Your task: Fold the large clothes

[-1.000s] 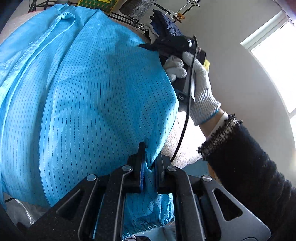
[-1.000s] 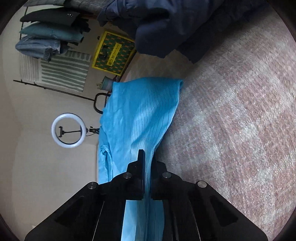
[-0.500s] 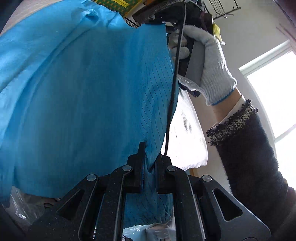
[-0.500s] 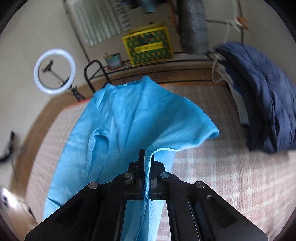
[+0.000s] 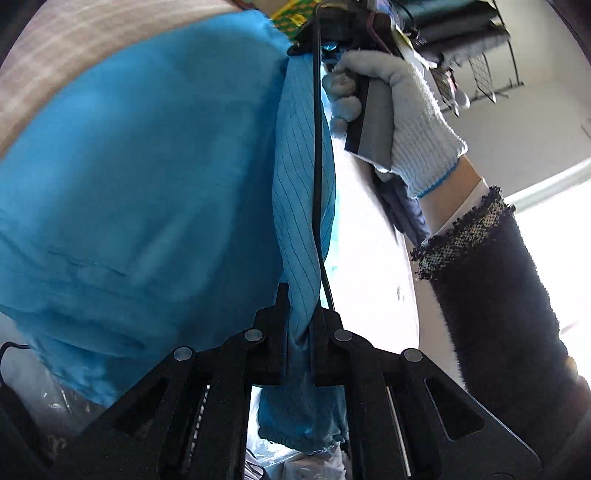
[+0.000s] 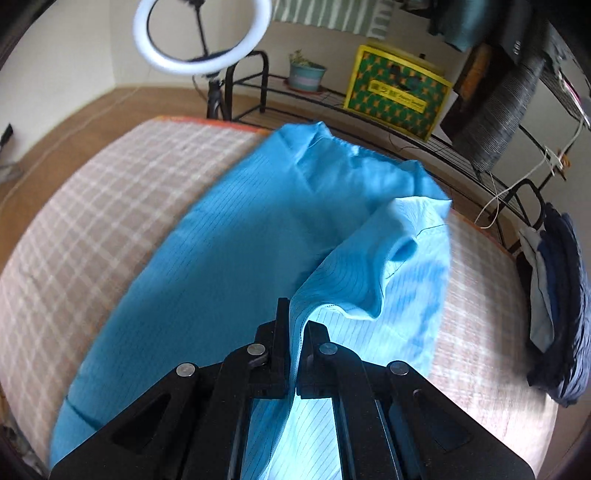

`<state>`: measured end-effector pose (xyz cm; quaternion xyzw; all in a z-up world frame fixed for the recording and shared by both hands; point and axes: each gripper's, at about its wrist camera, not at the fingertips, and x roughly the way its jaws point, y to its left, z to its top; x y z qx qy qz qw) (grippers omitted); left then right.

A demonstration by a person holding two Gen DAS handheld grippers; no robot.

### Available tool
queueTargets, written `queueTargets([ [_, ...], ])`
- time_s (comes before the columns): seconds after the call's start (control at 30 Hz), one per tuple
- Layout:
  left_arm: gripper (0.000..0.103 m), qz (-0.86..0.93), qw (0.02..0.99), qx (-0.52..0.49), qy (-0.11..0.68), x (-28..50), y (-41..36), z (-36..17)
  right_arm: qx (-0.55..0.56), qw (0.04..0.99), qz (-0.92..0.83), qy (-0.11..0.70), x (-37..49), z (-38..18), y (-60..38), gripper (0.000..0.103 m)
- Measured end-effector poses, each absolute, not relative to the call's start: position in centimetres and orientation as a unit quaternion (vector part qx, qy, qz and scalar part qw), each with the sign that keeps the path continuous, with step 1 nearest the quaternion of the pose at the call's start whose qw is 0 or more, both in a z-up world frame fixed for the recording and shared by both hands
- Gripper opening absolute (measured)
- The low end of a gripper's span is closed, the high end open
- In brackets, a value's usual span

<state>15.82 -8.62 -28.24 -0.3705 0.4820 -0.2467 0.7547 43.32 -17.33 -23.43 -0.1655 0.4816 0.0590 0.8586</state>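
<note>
left wrist view: left gripper (image 5: 298,325) clenched on the blue garment (image 5: 147,184) filling the frame's left. right gripper (image 6: 293,345) pinches a lifted fold low in its frame, over the checked bed (image 6: 92,221).

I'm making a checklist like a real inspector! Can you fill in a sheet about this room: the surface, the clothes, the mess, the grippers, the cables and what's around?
Surface: plaid bed cover, mostly bare on its left side.
Job's things: blue pinstriped garment spread on the cover, one edge lifted.
Clutter: dark navy clothes pile at the right edge.
Grippers: left hand-held gripper shut on the garment; right hand-held gripper shut on it too, held by a gloved hand.
Cables: black cable hanging along the fabric.
Surroundings: ring light, yellow-green box, potted plant.
</note>
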Motion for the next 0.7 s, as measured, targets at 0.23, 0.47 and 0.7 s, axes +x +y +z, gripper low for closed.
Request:
queueTargets([
  [0.23,0.005,-0.227,0.753,-0.395,0.475,15.5,-5.6,-28.9,-0.164,0.852,0.052,0.494,45.0,-25.7,-15.5,0.001],
  [0.47,0.006,-0.235,0.746,-0.393,0.484,16.2,-5.4,-29.6,-0.071,0.838,0.13,0.526,45.2,-25.0,-17.5,0.018],
  [0.7,0.034,-0.246,0.749,-0.384,0.481,15.2,-4.8,-28.9,0.06,0.856,0.206,0.47,37.2,-17.0,-26.1,0.023],
])
